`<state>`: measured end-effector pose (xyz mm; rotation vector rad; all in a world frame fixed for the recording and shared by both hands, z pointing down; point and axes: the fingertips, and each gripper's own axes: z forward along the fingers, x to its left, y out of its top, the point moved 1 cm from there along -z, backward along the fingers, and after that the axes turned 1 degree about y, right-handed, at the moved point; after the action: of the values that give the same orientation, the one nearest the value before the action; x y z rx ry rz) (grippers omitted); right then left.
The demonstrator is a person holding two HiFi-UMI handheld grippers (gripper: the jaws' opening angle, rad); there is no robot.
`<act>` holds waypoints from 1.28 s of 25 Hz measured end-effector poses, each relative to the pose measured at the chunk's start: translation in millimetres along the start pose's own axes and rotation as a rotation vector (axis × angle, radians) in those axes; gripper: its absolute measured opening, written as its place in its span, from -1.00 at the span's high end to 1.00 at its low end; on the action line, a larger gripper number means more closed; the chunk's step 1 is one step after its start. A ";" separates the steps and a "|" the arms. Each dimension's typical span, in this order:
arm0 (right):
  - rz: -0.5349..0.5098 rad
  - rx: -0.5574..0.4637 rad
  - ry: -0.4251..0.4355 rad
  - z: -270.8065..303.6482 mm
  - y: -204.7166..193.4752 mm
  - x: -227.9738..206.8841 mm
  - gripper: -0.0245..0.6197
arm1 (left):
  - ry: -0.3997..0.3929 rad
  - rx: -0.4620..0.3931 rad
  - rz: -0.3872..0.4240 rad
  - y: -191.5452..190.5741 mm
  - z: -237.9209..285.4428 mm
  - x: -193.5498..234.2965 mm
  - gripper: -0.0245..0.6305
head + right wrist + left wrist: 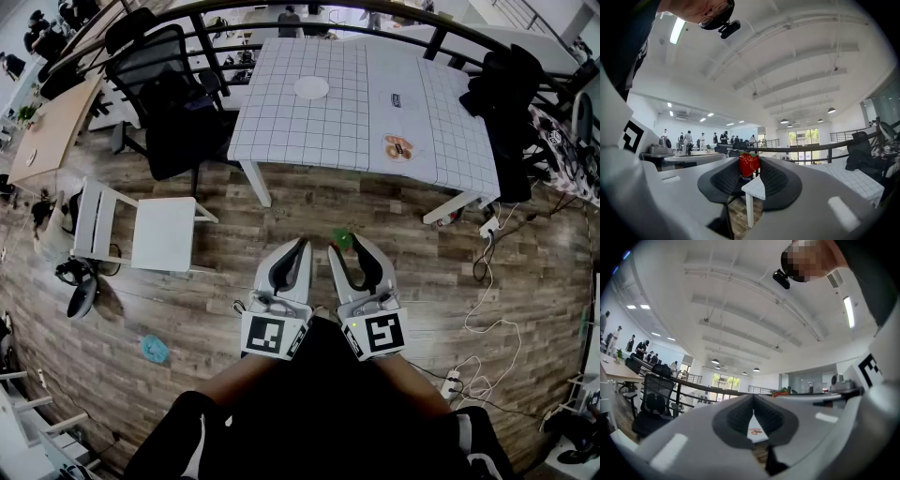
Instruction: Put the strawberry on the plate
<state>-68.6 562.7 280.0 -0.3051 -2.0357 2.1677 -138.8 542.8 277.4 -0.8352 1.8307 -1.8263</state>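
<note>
Wood-plank flooring lies below both grippers; the table (pixel 291 122) with the gridded cloth stands well ahead, carrying the white plate (pixel 311 87). The right gripper (pixel 346 247) is clamped on the strawberry (pixel 749 164), which sits at the jaw tips (leaf end up). The left gripper (pixel 303 244) has its jaws together on nothing. Step in hand, judged: carry. Advance level toward the plate, avoid squeezing harder, and release only when low over its centre.

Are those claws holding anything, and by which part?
The right gripper pinches a small red strawberry, green-topped, by its sides between the jaw tips. The left gripper, shut, holds nothing.
</note>
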 end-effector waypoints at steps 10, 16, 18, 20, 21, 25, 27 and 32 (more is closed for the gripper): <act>0.055 -0.020 -0.049 -27.7 -15.9 -17.6 0.51 | -0.009 0.024 -0.019 -18.5 -8.9 -15.9 0.91; 0.074 -0.007 -0.076 -22.6 -23.1 -29.2 0.51 | -0.032 0.029 -0.045 -25.2 7.9 -12.3 0.91; 0.072 -0.003 -0.082 -17.6 -24.2 -33.5 0.51 | -0.058 0.029 -0.060 -27.8 16.6 -12.1 0.91; 0.069 0.000 -0.090 -9.6 -23.9 -39.9 0.51 | -0.078 0.027 -0.068 -30.2 28.5 -10.7 0.91; 0.065 0.000 -0.096 -4.4 -23.0 -43.6 0.51 | -0.085 0.026 -0.072 -30.6 35.5 -8.9 0.91; 0.051 -0.004 -0.112 22.8 -16.8 -56.7 0.51 | -0.108 0.022 -0.084 -29.0 64.6 4.0 0.91; 0.050 0.004 -0.116 40.8 -17.0 -64.3 0.51 | -0.116 0.030 -0.094 -31.0 81.6 12.5 0.91; 0.052 0.039 -0.101 95.8 -26.1 -82.8 0.51 | -0.101 0.037 -0.110 -39.1 126.3 48.0 0.91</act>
<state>-13.2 451.3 315.2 -0.2514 -2.0570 2.2955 -84.3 418.9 315.8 -1.0138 1.7146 -1.8420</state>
